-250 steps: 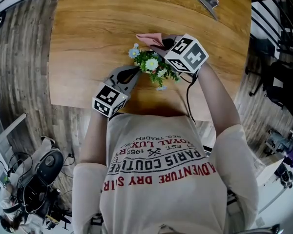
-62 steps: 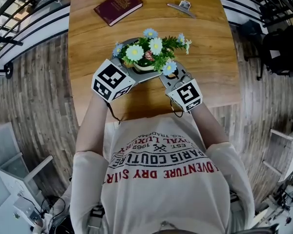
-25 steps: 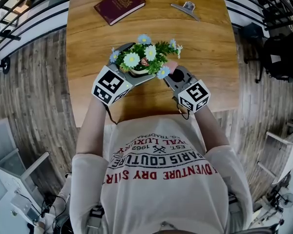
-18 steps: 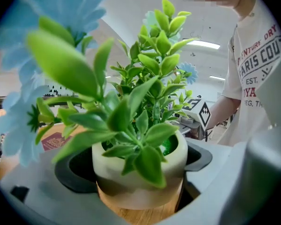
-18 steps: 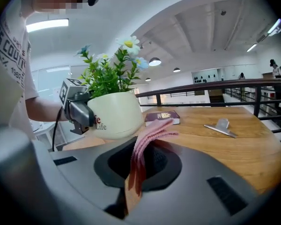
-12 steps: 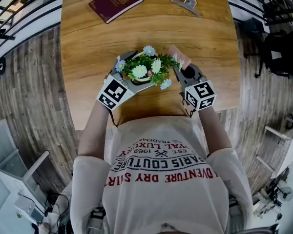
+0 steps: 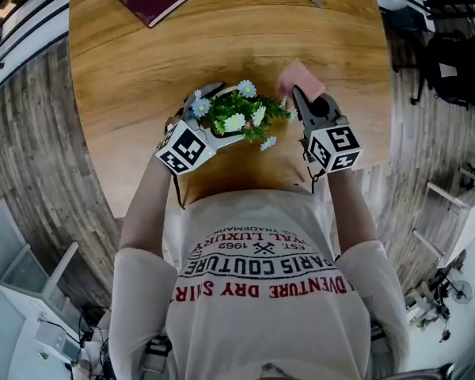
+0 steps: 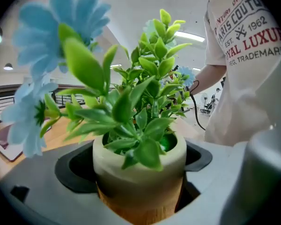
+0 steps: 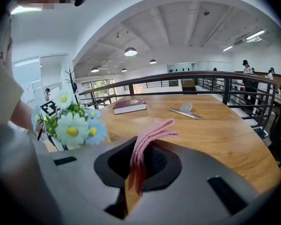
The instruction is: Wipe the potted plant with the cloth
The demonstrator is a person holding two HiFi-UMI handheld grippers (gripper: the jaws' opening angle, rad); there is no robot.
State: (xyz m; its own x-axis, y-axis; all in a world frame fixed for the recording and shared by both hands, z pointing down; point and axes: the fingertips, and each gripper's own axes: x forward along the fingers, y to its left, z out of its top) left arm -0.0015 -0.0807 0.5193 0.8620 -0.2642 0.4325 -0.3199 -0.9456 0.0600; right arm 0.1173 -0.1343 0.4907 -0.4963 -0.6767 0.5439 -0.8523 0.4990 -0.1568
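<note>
The left tool (image 7: 210, 125) is clamped on the pot (image 8: 138, 170) of the plant (image 7: 237, 115), by the near edge of the bench (image 7: 142, 77). The right tool (image 7: 301, 99) pinches the folded pink cloth (image 9: 147, 139) just right of the foliage, seemingly clear of it. The pot looks stiff, light and smooth, so a hold on its wall suits it, but the thin stems and petals look flimsy, and the soft, limp cloth, held by one end, is probably best drawn lightly along them
</note>
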